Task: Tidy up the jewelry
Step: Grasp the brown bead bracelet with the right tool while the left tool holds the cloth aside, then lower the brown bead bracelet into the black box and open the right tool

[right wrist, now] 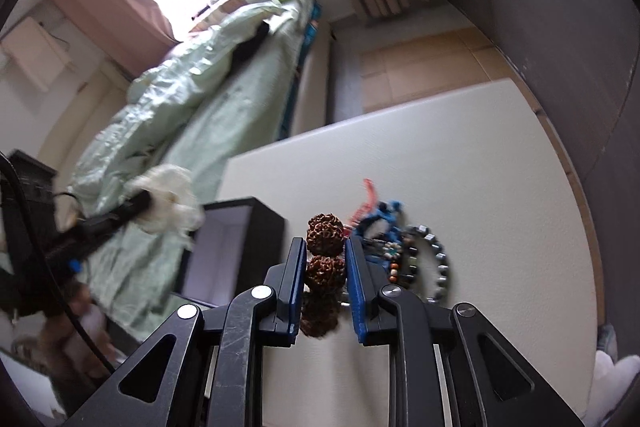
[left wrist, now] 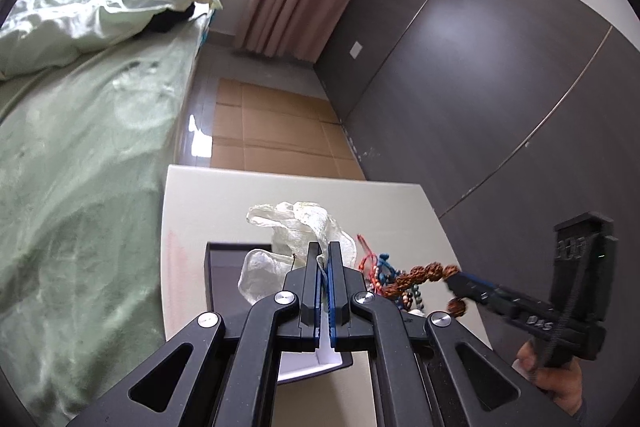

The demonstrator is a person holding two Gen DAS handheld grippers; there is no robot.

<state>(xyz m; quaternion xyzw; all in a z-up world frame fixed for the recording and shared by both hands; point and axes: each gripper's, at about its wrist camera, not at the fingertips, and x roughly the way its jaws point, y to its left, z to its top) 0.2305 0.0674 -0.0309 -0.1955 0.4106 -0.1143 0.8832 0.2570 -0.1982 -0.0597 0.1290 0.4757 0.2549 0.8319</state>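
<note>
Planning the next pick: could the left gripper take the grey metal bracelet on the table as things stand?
Probably not yet. The left gripper is shut on a white cloth pouch, so it has no free jaws. The metal bracelet itself lies uncovered on the table beside the other bracelets.

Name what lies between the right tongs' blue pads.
Knobbly brown seed beads of a bracelet, clamped between the right tongs; the right wrist view shows it.
</note>
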